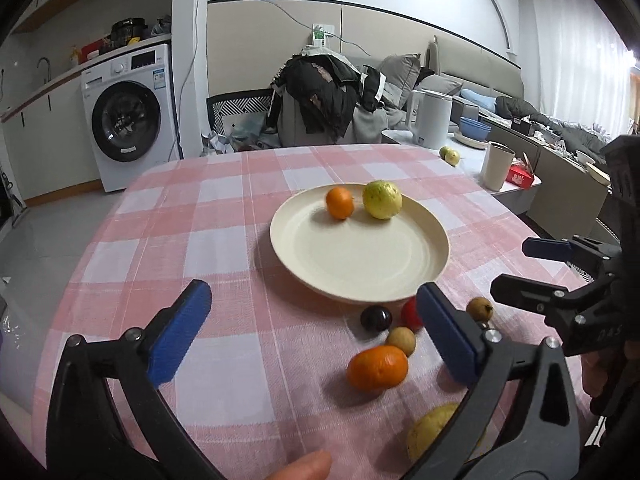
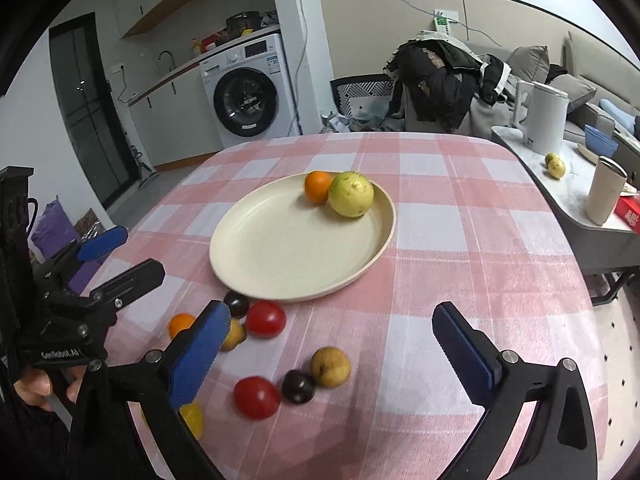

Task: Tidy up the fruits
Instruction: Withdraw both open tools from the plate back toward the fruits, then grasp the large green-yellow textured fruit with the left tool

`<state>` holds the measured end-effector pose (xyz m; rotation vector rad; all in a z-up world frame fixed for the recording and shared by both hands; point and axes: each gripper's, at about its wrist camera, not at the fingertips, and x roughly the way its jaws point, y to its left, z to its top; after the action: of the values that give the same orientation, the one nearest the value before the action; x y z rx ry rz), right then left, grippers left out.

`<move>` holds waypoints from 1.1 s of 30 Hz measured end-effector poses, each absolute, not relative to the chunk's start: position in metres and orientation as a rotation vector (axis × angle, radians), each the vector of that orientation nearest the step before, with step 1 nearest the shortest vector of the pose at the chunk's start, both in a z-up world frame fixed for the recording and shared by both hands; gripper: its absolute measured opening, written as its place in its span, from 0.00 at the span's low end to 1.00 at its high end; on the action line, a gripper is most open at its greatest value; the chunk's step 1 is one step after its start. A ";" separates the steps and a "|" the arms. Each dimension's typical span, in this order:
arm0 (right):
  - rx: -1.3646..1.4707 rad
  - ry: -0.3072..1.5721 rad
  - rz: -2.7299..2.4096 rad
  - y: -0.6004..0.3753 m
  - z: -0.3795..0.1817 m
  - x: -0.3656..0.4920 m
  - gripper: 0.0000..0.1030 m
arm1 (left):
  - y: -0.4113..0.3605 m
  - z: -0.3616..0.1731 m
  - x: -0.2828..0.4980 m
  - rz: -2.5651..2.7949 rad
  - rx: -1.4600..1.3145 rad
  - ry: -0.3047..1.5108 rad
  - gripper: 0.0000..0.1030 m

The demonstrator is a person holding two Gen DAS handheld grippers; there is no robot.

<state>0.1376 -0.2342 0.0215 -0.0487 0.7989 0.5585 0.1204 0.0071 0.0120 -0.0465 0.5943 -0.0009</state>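
Both hand-held grippers hang released over the desk, holding nothing. The plate (image 2: pixel 280 248) carries an orange (image 2: pixel 318 187) and a guava (image 2: pixel 351 194) at its far rim. Loose fruit lies just before the plate's near edge. The mandarin (image 1: pixel 377 367) sits between the left hand-held gripper's (image 1: pixel 316 332) fingers, nearer that side; it is roundish, its slightly longer axis running crosswise.

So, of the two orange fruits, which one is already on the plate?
The smaller orange, at the far rim of the cream plate, touching the yellow-green fruit. The other orange lies on the tablecloth, in front of the plate.
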 end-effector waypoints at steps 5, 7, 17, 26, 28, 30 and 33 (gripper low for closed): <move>-0.057 0.781 0.560 -0.239 0.020 0.122 1.00 | 0.005 0.011 0.101 -0.035 -0.054 0.596 0.99; -0.057 0.776 0.557 -0.241 0.019 0.117 1.00 | 0.003 0.010 0.093 -0.036 -0.056 0.599 0.99; -0.053 0.805 0.562 -0.251 0.011 0.100 1.00 | 0.003 0.006 0.063 -0.015 -0.091 0.574 0.99; -0.119 0.829 0.580 -0.241 0.005 0.084 1.00 | -0.011 0.007 0.046 -0.037 -0.047 0.569 0.99; -0.135 0.829 0.581 -0.239 0.003 0.082 1.00 | -0.013 0.005 0.045 -0.047 -0.046 0.583 0.99; -0.134 0.834 0.592 -0.238 0.001 0.082 1.00 | -0.015 0.004 0.045 -0.058 -0.047 0.602 0.99; -0.140 0.852 0.614 -0.234 -0.003 0.081 1.00 | -0.016 0.000 0.047 -0.062 -0.046 0.631 0.99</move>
<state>0.0810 -0.2338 -0.0034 -0.1400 0.8518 0.6135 0.0471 -0.0161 0.0003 -0.0465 0.6313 -0.0620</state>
